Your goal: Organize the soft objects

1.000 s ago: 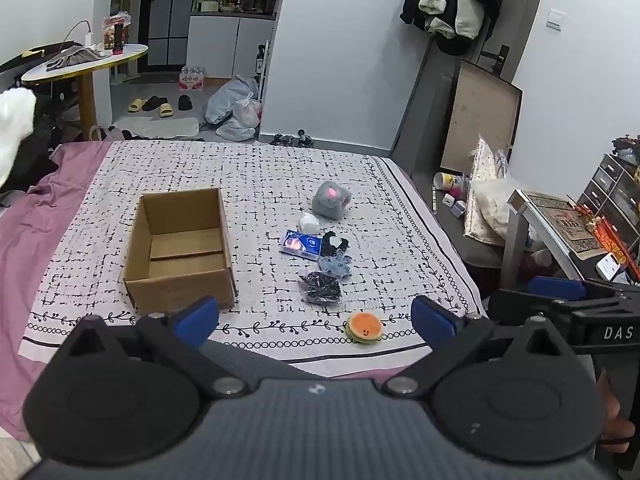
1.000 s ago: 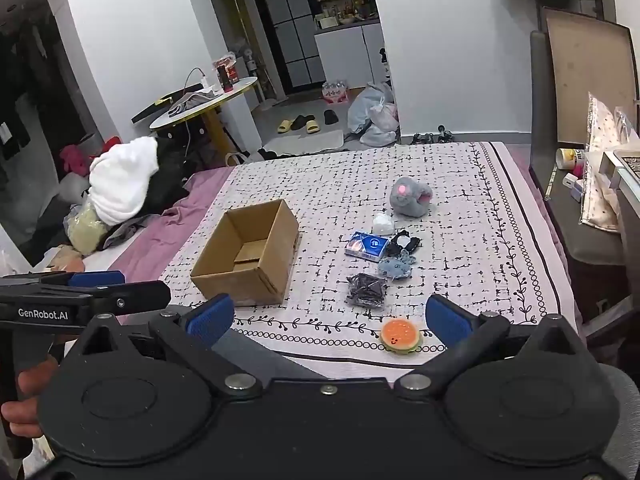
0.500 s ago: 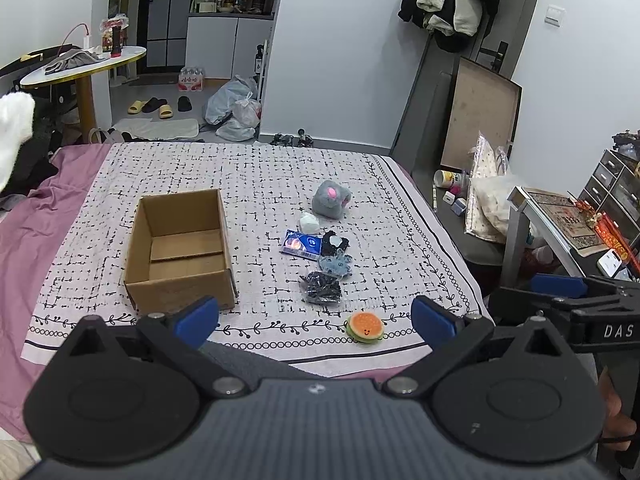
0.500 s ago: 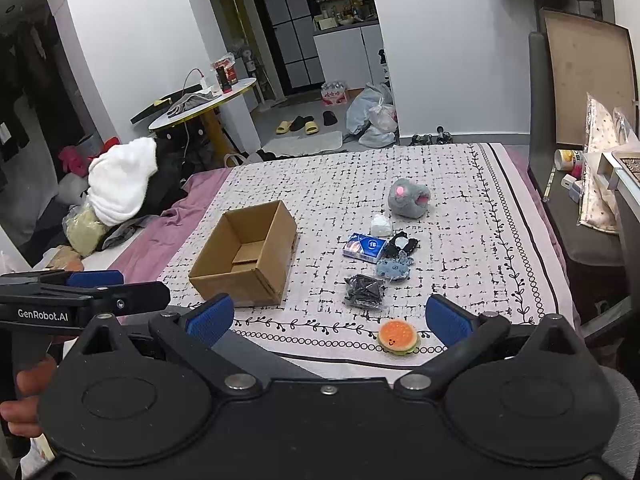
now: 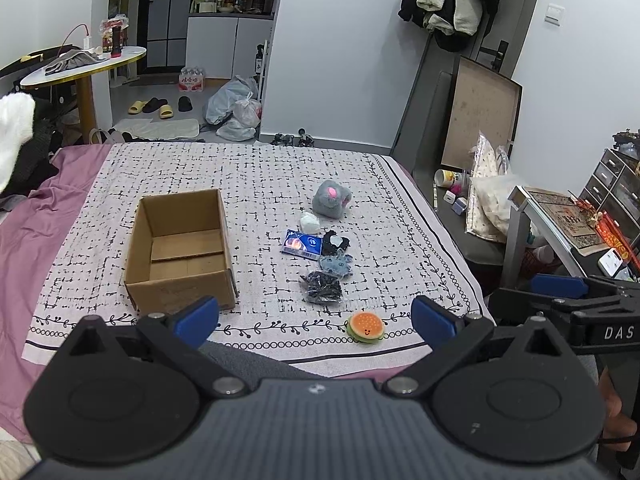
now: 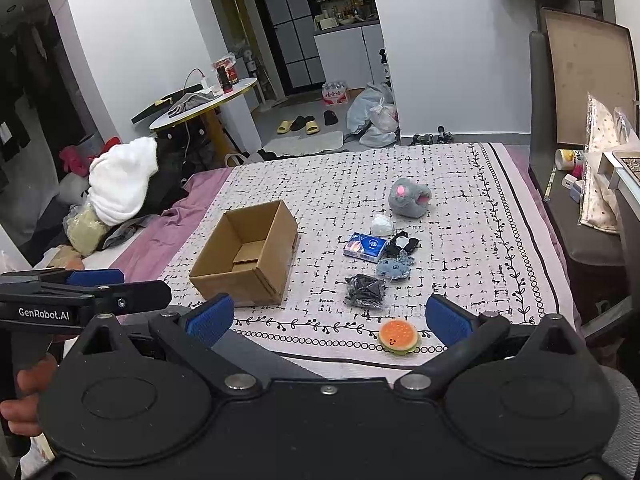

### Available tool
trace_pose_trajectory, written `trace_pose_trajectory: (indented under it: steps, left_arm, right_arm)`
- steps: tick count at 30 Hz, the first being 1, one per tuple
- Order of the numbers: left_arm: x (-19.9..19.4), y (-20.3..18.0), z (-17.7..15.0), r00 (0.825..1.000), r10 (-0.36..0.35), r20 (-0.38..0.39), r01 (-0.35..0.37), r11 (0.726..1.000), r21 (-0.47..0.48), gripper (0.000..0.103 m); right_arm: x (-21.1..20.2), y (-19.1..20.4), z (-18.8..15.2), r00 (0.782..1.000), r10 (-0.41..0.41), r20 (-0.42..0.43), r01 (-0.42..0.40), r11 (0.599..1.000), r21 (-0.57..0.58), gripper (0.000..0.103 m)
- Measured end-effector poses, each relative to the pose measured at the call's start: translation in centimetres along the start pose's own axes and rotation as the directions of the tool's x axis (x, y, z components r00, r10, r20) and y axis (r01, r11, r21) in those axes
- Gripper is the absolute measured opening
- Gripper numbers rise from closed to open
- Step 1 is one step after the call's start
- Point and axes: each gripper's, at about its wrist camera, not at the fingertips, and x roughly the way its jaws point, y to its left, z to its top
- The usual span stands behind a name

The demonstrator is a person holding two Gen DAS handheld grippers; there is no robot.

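Note:
An open cardboard box [image 5: 182, 250] [image 6: 249, 254] stands on the patterned bedspread [image 5: 256, 184]. To its right lie several soft items: a grey plush [image 5: 331, 199] [image 6: 409, 197], a white wad [image 5: 309, 222], a blue tissue pack [image 5: 302, 243] [image 6: 365, 246], a black-and-white toy [image 5: 335, 241], a blue plush [image 5: 335, 265] [image 6: 393, 268], a black bundle [image 5: 321, 287] [image 6: 365, 290] and an orange burger plush [image 5: 366, 327] [image 6: 399, 336] near the front edge. My left gripper [image 5: 314, 318] and right gripper [image 6: 327, 314] hang open and hold nothing, short of the bed's front edge.
A purple sheet [image 5: 28, 232] lies left of the bedspread. A round table [image 5: 80, 68], slippers and bags stand beyond the bed. A chair and a board [image 5: 478, 120] flank the right side, with drawers [image 5: 616, 184] further right. A person's hand [image 6: 24, 396] holds the left gripper.
Both views have shifted a little; the objects sit slightly lower and nearer in the frames. Nothing on the bed has moved, and both grippers stay open.

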Motion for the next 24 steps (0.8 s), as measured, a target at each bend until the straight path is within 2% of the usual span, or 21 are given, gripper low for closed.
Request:
trace_pose_trajectory:
  steps: [24]
  left_arm:
    - [0.17,-0.03,-0.46,1.0,-0.001,-0.005,0.001,1.0,-0.012,0.102]
  right_arm:
    - [0.35,0.09,-0.28,1.0,0.005,-0.003,-0.005,1.0,0.006,0.103]
